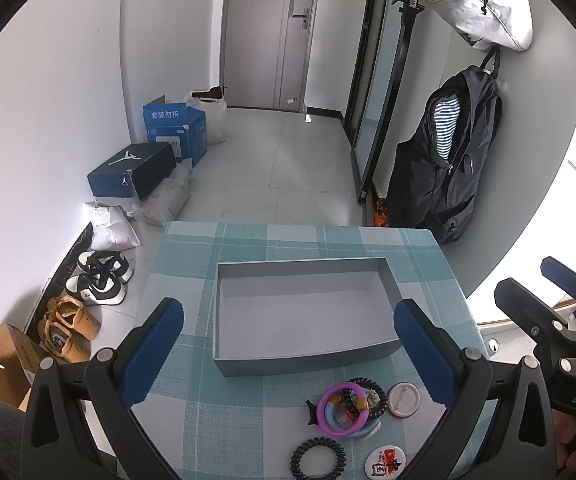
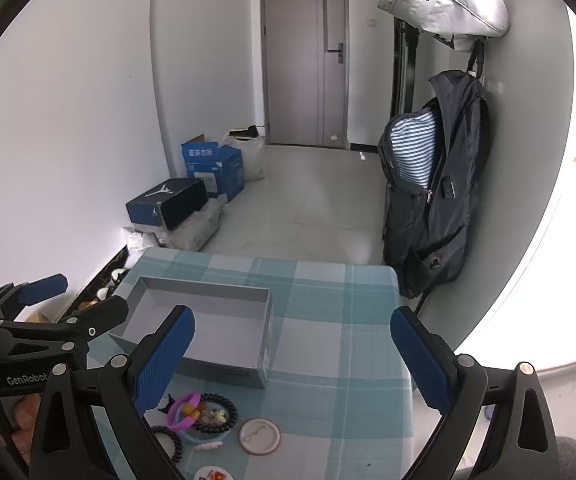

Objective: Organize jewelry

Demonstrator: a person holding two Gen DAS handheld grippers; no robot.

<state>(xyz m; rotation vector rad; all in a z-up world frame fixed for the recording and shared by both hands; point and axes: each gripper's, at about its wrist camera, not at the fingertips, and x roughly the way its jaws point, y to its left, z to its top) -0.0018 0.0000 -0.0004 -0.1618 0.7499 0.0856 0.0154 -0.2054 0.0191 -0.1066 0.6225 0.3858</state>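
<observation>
Purple and blue bangles (image 1: 343,410), tangled near the empty grey box (image 1: 307,354), look light, slick; I'd pinch one rim. My left gripper (image 1: 288,354) gapes wide. Right wrist: right gripper (image 2: 291,358) likewise spread, badge (image 2: 260,437) flat, awkward to lift.

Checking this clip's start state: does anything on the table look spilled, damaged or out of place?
Nothing stands out. The grey box sits upright and empty on the checked tablecloth, with the hair ties and round badges loosely heaped in front of it, not yet sorted.
</observation>
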